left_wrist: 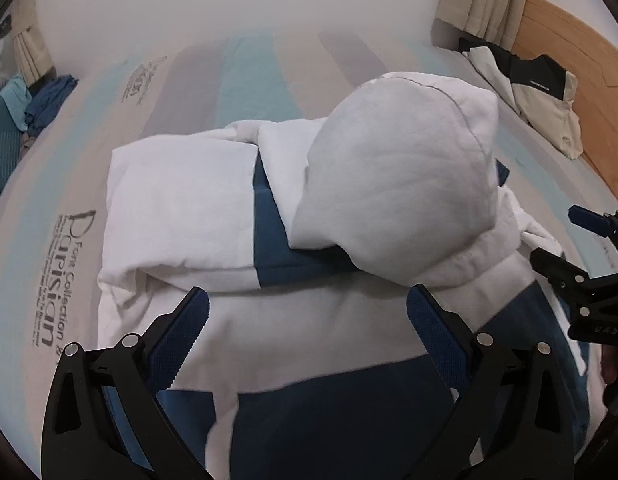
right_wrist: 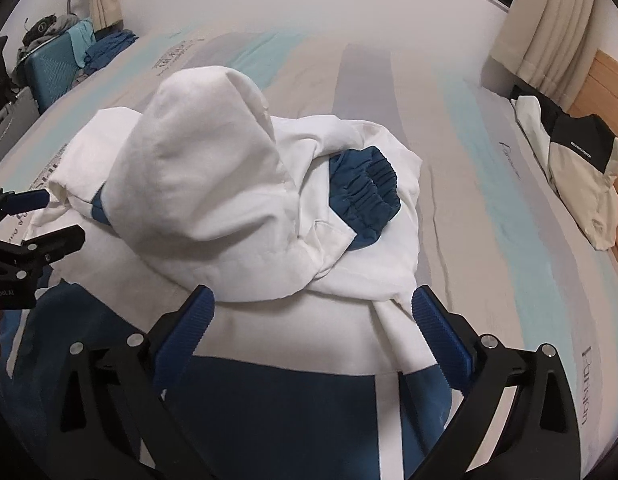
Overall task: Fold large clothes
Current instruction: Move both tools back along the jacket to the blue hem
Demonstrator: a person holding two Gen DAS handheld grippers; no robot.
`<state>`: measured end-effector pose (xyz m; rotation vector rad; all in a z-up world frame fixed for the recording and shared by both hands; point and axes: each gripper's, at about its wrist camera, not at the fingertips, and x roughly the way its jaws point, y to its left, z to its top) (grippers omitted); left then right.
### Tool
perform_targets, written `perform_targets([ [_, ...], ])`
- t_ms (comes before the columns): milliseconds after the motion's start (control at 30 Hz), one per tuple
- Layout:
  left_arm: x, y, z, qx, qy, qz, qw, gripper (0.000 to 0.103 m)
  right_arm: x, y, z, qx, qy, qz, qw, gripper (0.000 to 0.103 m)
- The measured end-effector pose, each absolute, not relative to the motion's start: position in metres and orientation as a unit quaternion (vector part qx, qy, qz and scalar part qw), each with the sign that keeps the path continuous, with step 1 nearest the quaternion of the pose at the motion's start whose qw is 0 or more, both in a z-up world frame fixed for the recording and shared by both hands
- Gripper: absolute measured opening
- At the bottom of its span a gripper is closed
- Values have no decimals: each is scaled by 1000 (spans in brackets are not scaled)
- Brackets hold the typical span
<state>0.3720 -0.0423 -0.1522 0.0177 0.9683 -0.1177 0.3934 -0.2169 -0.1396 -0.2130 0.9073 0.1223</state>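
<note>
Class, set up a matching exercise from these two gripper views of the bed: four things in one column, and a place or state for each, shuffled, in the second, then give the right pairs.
Column one:
1. hood
2. elastic cuff
3. cream and black jacket
4. left gripper

Column two:
A. lies by the wooden headboard
B. dark blue and gathered, resting on the white folded part
C. open, nothing between its fingers
D. white, puffed up on top of the folded jacket

Pairs: 1-D, 2-B, 3-A, 4-C
</note>
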Motion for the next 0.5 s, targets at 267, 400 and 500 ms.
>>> perform_targets([
  [267,319,-40,-137,3,484,-16,875,97,352,-234,-131,-100,441,83,888,95],
  [400,280,-33,-135,1,507,1,862,97,321,-249,-134,-112,457,90,878,95],
  [500,256,-26,-138,2,517,7,856,97,296,-255,-139,-126,470,89,869,95],
])
